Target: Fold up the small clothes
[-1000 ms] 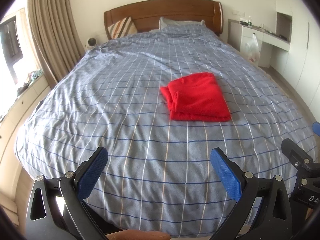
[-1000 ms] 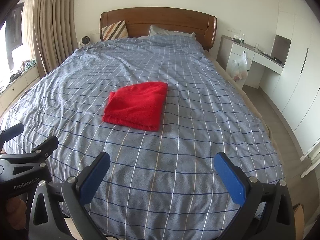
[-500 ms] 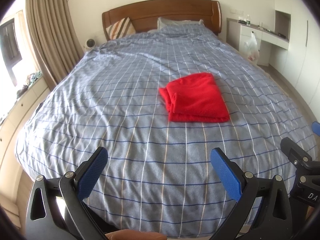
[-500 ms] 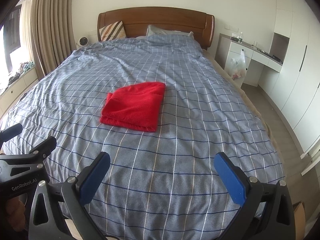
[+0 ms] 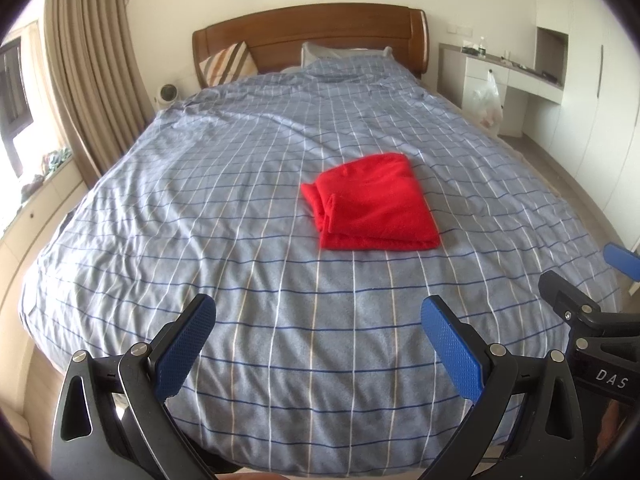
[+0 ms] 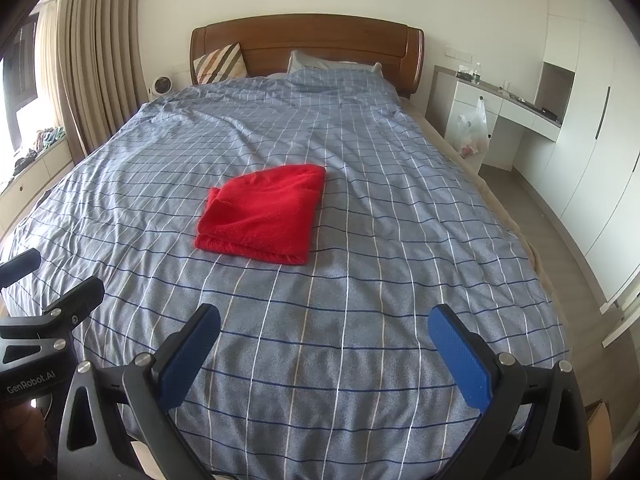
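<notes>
Red fleece, the small garment (image 5: 372,202), lies folded into a neat rectangle in the middle of the checked blue bedcover (image 5: 248,240), its layered edges showing along the near side and at 9 o'clock. From the left wrist camera it sits at about 1 o'clock, well beyond the left gripper (image 5: 320,344); from the right wrist camera it sits at 11 o'clock of the right gripper (image 6: 326,354). Both grippers hover near the foot of the bed with jaws spread wide and nothing between them. Judging by the tidy stack, the fold looks finished or nearly so. Any next move would mean reaching forward to the near edge for one more fold.
</notes>
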### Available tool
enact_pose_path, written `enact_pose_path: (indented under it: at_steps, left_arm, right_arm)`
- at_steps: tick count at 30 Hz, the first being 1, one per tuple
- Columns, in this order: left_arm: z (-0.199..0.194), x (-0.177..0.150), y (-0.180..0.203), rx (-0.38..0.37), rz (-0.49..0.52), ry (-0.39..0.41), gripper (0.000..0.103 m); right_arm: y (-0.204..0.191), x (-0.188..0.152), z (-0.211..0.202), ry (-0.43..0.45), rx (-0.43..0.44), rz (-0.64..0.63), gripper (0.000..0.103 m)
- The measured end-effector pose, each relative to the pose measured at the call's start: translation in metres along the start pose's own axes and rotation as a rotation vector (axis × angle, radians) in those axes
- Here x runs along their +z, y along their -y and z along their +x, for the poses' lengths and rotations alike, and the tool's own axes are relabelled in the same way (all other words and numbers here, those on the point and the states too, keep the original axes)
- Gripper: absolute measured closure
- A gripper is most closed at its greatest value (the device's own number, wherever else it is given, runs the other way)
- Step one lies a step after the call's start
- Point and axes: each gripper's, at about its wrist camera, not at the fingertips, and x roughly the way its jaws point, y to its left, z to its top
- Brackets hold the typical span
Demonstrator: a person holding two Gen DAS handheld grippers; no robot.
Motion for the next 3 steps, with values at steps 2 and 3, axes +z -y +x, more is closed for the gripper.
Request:
enact_pose_path:
  at_steps: [2, 3]
  left_arm:
    - [-0.0006, -0.0003, -0.0001, 0.003, -0.003, 0.0, 0.0]
    - [-0.0013, -0.0004, 0.0002, 0.004, -0.003, 0.0, 0.0]
  right_arm:
    - [-0.0004, -0.0001, -0.0005, 0.0, 0.003, 0.001, 0.001]
    - [-0.0007, -0.0002, -0.0009, 0.001, 0.003, 0.001, 0.001]
